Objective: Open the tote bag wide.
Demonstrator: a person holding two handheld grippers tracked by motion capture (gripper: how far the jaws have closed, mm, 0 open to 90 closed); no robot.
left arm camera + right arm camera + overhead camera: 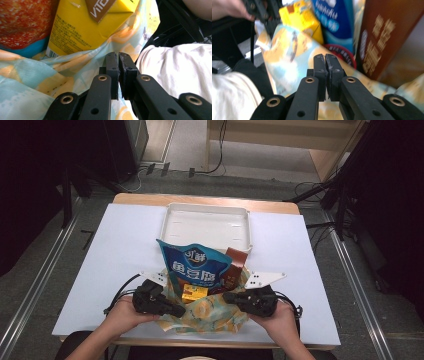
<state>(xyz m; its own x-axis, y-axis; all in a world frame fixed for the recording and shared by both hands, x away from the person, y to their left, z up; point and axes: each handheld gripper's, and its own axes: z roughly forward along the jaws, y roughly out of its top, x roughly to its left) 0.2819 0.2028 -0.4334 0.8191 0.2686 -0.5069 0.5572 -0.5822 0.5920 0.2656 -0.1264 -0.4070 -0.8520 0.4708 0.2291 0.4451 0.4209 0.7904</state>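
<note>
The bag [212, 312], a patterned cloth one, lies at the near edge of the table [125, 250], with a blue pouch [197, 265], a yellow carton [194, 292] and a brown box [234, 267] standing in its mouth. I hold it from both sides: the left gripper [172, 311] has its jaws pressed together on the near left fabric, and the right gripper [231, 297] is clamped on the right rim. In the left gripper view the cloth runs between the closed jaws just below the carton. To do this well, I judge I should keep both pinches firm and draw the rim up evenly, or the tall pouch may tip toward the white tray [207, 227] behind.
</note>
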